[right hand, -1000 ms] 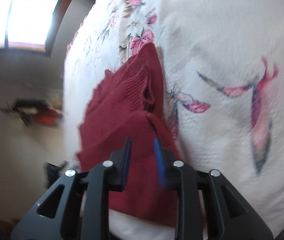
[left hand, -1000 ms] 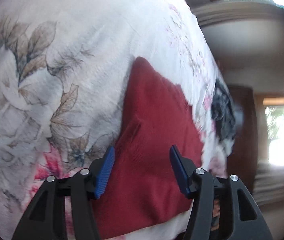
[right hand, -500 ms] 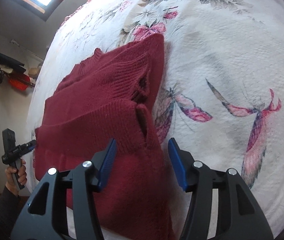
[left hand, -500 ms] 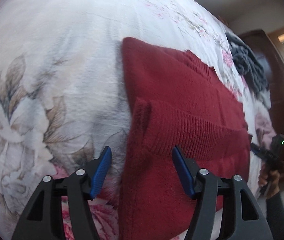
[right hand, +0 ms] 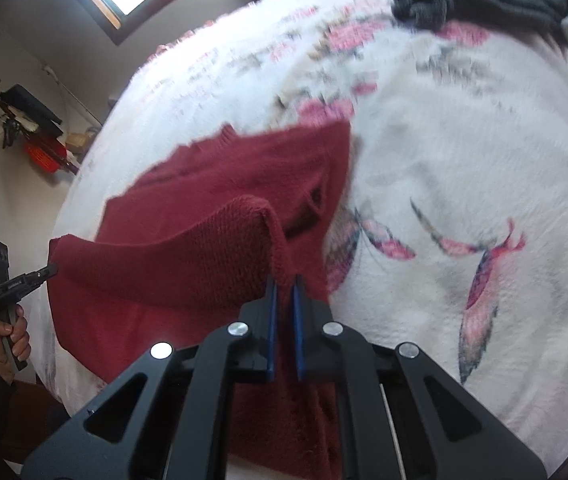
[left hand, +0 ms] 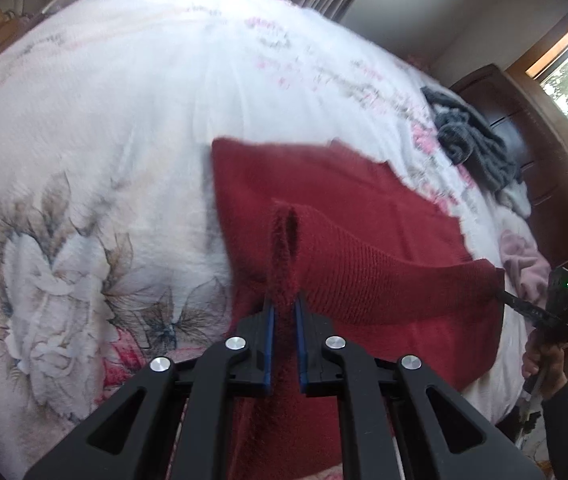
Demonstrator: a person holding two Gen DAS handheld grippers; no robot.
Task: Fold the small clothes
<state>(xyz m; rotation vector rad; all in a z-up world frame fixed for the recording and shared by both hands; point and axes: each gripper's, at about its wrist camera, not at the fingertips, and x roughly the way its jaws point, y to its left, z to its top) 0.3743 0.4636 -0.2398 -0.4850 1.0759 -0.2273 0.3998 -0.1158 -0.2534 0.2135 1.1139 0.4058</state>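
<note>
The left gripper (left hand: 284, 312) and right gripper (right hand: 284, 288) each pinch one end of the red sweater's (left hand: 364, 208) lifted ribbed hem — it stretches crosswise between them, the body lying ahead on the bed (left hand: 103, 128).

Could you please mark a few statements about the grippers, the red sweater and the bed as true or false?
1. The left gripper is shut on the red sweater. True.
2. The right gripper hangs open above the sweater. False: it is shut on a corner of the knit.
3. The sweater's near edge is raised between the two grippers. True.
4. The dark grey garment lies on top of the sweater. False: it lies apart, farther along the floral bedspread.
5. The bedspread is plain blue. False: it is white with flowers.
</note>
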